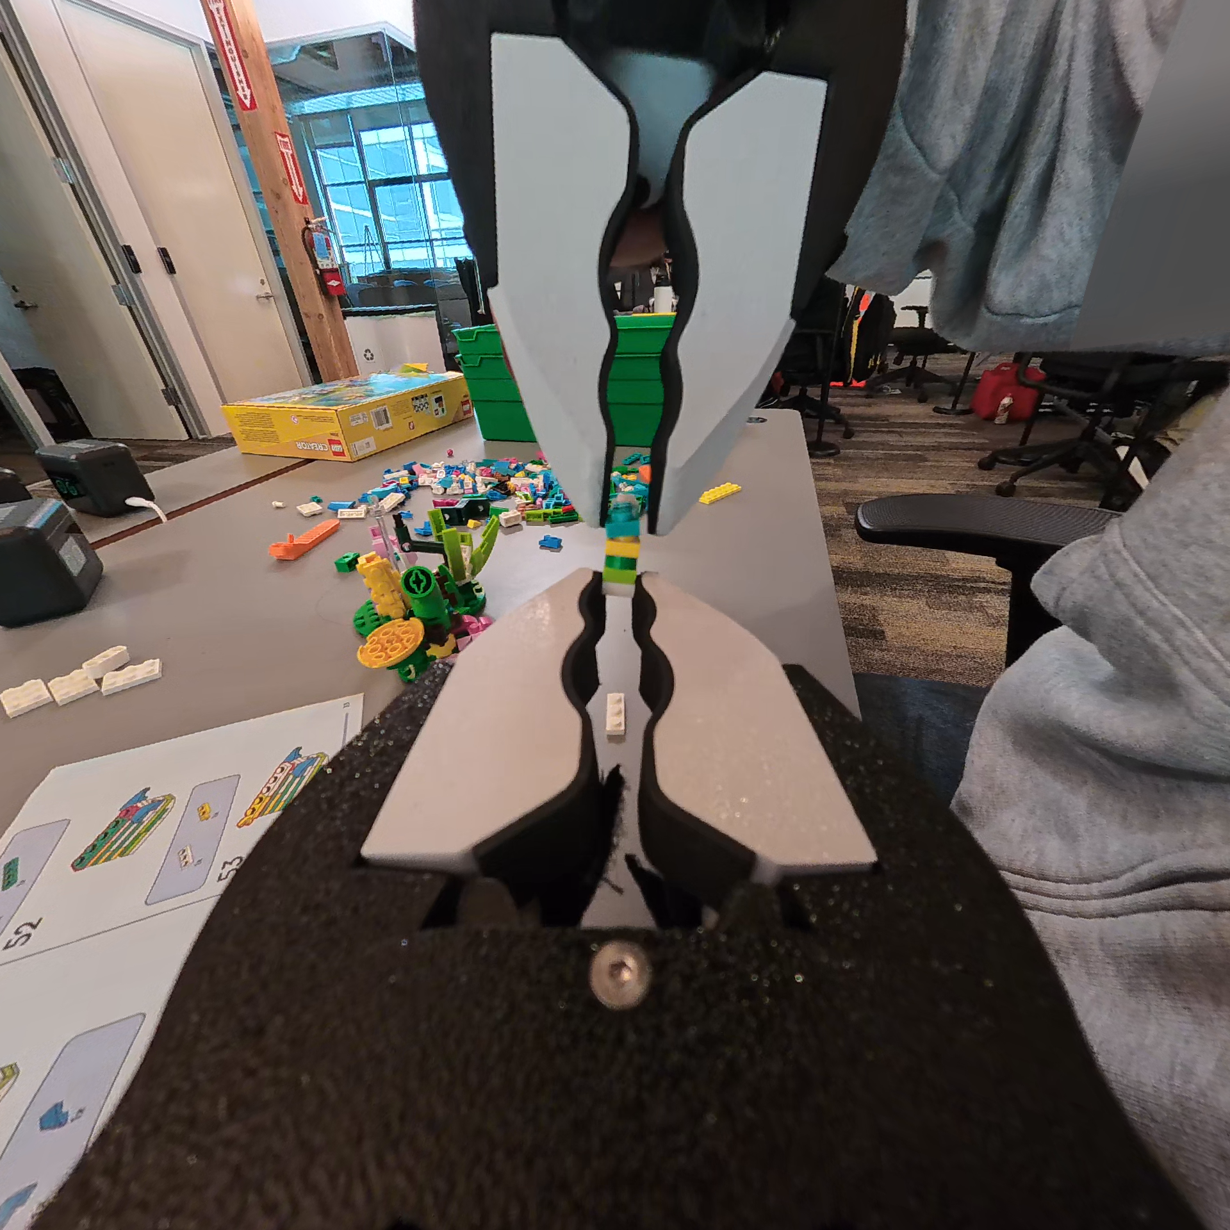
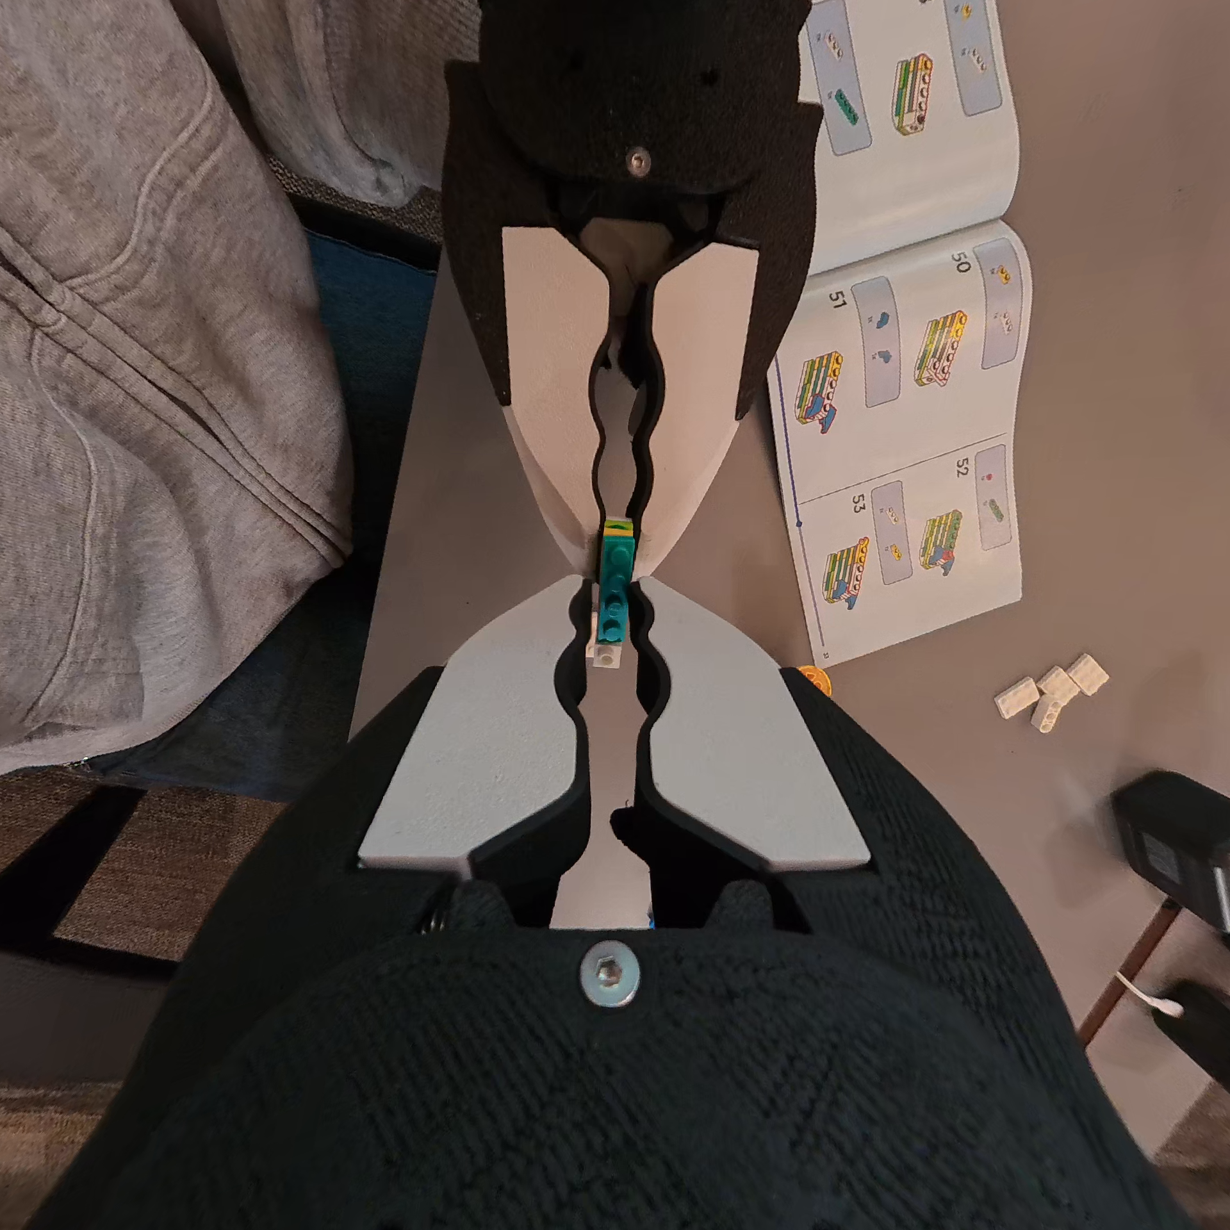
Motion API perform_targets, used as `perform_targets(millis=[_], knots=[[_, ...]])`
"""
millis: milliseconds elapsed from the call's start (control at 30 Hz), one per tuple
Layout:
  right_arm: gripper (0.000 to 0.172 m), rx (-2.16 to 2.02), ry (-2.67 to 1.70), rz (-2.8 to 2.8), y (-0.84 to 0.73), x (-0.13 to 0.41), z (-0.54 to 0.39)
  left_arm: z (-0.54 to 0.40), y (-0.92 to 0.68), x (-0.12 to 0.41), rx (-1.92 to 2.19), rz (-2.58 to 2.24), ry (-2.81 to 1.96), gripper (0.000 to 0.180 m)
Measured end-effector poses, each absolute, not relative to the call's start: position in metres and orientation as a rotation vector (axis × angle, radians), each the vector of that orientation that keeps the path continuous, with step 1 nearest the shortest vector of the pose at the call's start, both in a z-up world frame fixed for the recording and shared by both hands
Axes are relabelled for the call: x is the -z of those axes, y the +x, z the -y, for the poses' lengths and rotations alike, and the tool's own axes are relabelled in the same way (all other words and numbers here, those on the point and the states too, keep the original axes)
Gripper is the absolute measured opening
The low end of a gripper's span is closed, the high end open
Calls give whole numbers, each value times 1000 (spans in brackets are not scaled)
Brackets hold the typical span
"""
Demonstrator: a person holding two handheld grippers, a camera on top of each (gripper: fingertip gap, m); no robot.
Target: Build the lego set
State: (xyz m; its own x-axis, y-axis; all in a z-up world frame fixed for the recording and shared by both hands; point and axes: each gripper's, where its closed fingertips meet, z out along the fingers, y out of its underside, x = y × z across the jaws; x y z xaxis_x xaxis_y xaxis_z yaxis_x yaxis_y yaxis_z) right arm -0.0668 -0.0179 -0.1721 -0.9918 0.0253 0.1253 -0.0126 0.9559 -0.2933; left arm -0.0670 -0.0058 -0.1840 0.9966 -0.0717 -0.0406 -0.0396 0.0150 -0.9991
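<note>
While pinched end to end between both claws, left claw (image 1: 622,586) and right claw (image 2: 611,599), striped brick stack (image 1: 621,556), long axis along their fingers.

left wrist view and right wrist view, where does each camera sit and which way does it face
Left wrist view: on the left gripper, facing level across the table to a brick pile; grey sleeve right.
Right wrist view: on the right gripper, facing down at table and booklet; grey sleeve left.
Shared: both grippers clamp one brick stack.

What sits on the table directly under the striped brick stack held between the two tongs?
Under the brick stack, a small white plate lies on the grey table. The left tongs cover the table either side.
</note>
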Motion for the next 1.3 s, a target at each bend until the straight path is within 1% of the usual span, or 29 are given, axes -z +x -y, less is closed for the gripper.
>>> perform_targets(millis=[733, 833, 1067, 1133, 1300], knots=[[23, -464, -21, 2959, -65, 174, 16, 7, -71, 181, 43, -53, -1534, 8], [30, -496, -21, 2914, -69, 171, 17, 9, -74, 179, 50, -27, -1525, 7], [65, -605, 47, 2483, -90, 164, 23, 14, -84, 176, 76, 53, -1495, 8], [67, -552, 155, 2293, -92, 167, 23, 15, -86, 175, 98, 78, -1477, 8], [64, -380, 343, 1941, -94, 173, 26, 17, -88, 170, 153, 112, -1432, 7]])
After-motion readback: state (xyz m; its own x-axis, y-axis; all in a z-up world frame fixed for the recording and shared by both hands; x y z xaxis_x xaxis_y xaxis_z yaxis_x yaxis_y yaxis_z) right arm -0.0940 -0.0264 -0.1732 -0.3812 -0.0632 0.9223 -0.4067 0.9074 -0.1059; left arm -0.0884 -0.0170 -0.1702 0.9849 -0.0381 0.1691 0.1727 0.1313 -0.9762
